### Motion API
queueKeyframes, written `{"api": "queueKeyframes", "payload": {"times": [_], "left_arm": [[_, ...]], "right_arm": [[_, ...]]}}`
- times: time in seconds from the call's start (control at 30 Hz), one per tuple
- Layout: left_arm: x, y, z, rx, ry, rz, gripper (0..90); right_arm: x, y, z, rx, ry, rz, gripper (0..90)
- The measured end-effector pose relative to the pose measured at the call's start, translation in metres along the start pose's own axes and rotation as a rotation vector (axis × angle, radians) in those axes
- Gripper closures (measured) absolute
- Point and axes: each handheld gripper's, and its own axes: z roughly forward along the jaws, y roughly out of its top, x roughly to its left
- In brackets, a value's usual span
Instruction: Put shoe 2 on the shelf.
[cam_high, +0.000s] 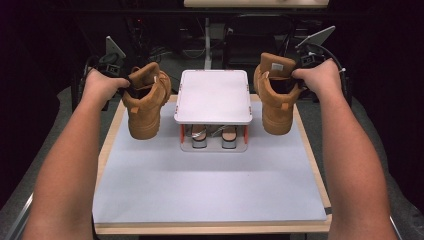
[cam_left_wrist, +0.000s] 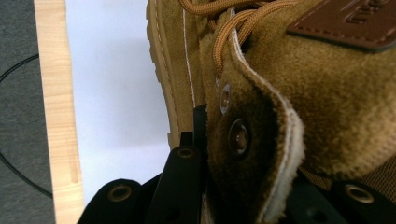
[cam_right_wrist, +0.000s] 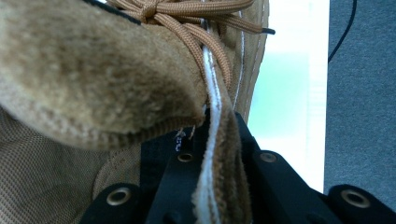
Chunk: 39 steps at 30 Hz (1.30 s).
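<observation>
Left tool (cam_high: 125, 84): you pinched the collar of the left tan suede lace-up boot (cam_high: 145, 102) with it, jaws pressed onto the edge.
Right tool (cam_high: 299, 70): you pinched the collar of the right tan suede lace-up boot (cam_high: 275, 95) the same way.
Boots: both hung in the air above the bench (cam_high: 210, 185), toes tipped down.
White shoe rack (cam_high: 214, 95): it stood between the boots, with a pair of shoes (cam_high: 215, 136) under its flat top.
</observation>
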Motion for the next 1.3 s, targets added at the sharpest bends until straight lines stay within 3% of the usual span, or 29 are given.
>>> {"api": "queueKeyframes", "payload": {"times": [0.23,0.53,0.73,0.9,1.03,1.3], "left_arm": [[-0.002,0.011,0.0,-0.007,-0.024,-0.043,85.6],[-0.01,0.021,-0.004,-0.036,-0.032,-0.062,85.6],[-0.015,0.027,-0.001,-0.049,-0.021,-0.045,85.6],[-0.012,0.031,-0.003,-0.068,-0.03,-0.062,85.7],[-0.01,0.032,-0.001,-0.055,-0.033,-0.071,85.7],[-0.012,0.034,-0.007,-0.074,-0.04,-0.078,85.7]], "right_arm": [[0.005,0.007,0.006,0.006,-0.038,0.009,86.1],[0.004,0.014,0.014,-0.001,-0.02,0.03,86.1],[0.004,0.019,0.012,-0.01,-0.007,0.048,86.1],[0.005,0.021,0.013,-0.014,-0.009,0.046,86.1],[0.004,0.022,0.01,-0.018,0.002,0.046,86.1],[0.006,0.025,-0.004,-0.04,0.006,0.055,86.0]]}}
